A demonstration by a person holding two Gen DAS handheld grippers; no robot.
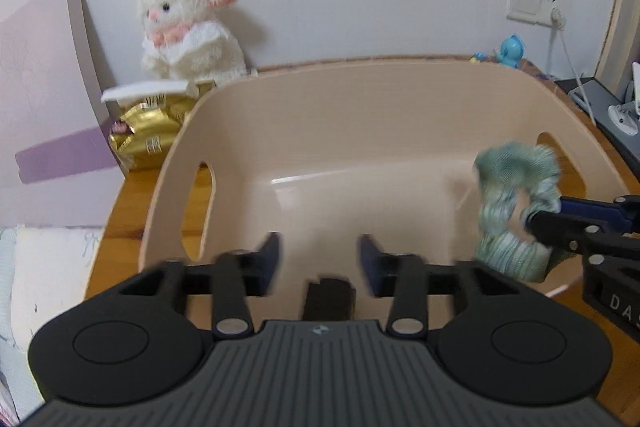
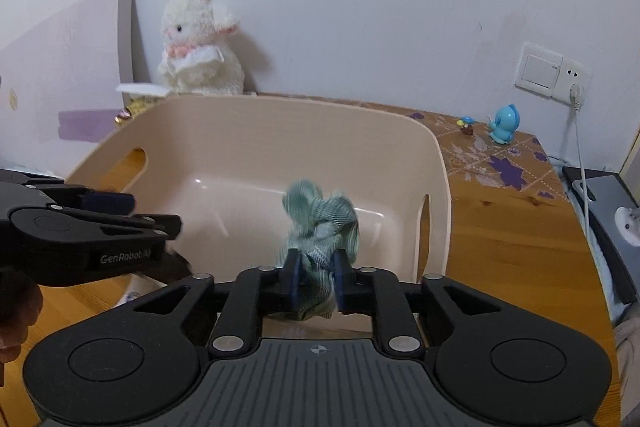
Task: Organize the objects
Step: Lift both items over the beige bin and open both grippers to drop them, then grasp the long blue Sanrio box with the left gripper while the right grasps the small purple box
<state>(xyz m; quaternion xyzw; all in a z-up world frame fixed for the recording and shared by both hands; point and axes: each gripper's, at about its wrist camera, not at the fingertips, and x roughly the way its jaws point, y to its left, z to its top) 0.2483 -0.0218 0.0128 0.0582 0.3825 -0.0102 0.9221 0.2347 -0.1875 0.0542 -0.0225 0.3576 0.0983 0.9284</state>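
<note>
A beige plastic basket (image 1: 320,95) (image 2: 256,131) with cut-out handles stands on the wooden table. My right gripper (image 2: 316,279) is shut on a pale green scrunchie (image 2: 320,219) and holds it above the basket's near right part; the scrunchie also shows in the left wrist view (image 1: 516,211), with the right gripper (image 1: 536,219) coming in from the right. My left gripper (image 1: 320,263) is open and empty over the basket's near rim; it also shows at the left of the right wrist view (image 2: 160,215).
A white plush lamb (image 1: 192,27) (image 2: 200,47) sits against the wall behind the basket, beside a gold packet (image 1: 148,135). A blue toy figure (image 2: 505,125) and a small figurine (image 2: 466,126) stand at the back right. A wall socket (image 2: 552,75) has a white cable plugged in.
</note>
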